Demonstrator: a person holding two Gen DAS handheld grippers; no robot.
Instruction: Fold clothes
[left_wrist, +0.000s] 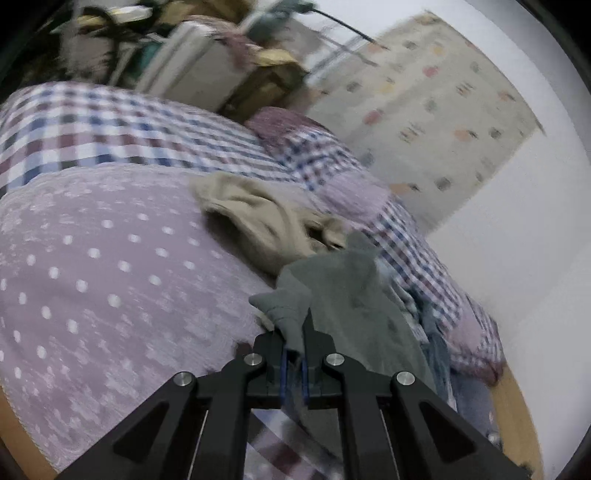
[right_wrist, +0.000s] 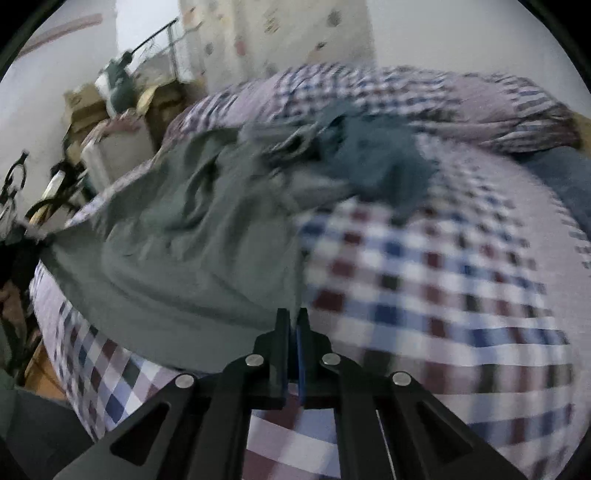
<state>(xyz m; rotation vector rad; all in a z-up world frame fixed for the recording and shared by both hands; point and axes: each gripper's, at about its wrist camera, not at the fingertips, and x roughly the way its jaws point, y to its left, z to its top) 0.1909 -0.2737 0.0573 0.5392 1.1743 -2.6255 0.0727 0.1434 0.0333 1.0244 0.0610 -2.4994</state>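
Grey garment (left_wrist: 343, 295) pinched in left tool (left_wrist: 294, 347), right tool (right_wrist: 293, 325)

Left gripper (left_wrist: 294, 332): matt black plastic fingers, blue pad strips on the inner faces, brushed metal pivot pins.
Right gripper (right_wrist: 293, 325): same matt black plastic, blue pads, metal pins.
Grey garment (right_wrist: 177, 236): soft matt cloth, creased.
Beige garment (left_wrist: 251, 218), at 12 o'clock from the left gripper: matt cloth, rumpled.
Checked cover (right_wrist: 443, 288): woven cloth, matt.
Lilac dotted sheet (left_wrist: 110, 266): matt cloth, faintly textured.
Bed frame (left_wrist: 22, 439), at 8 o'clock: smooth pale wood.
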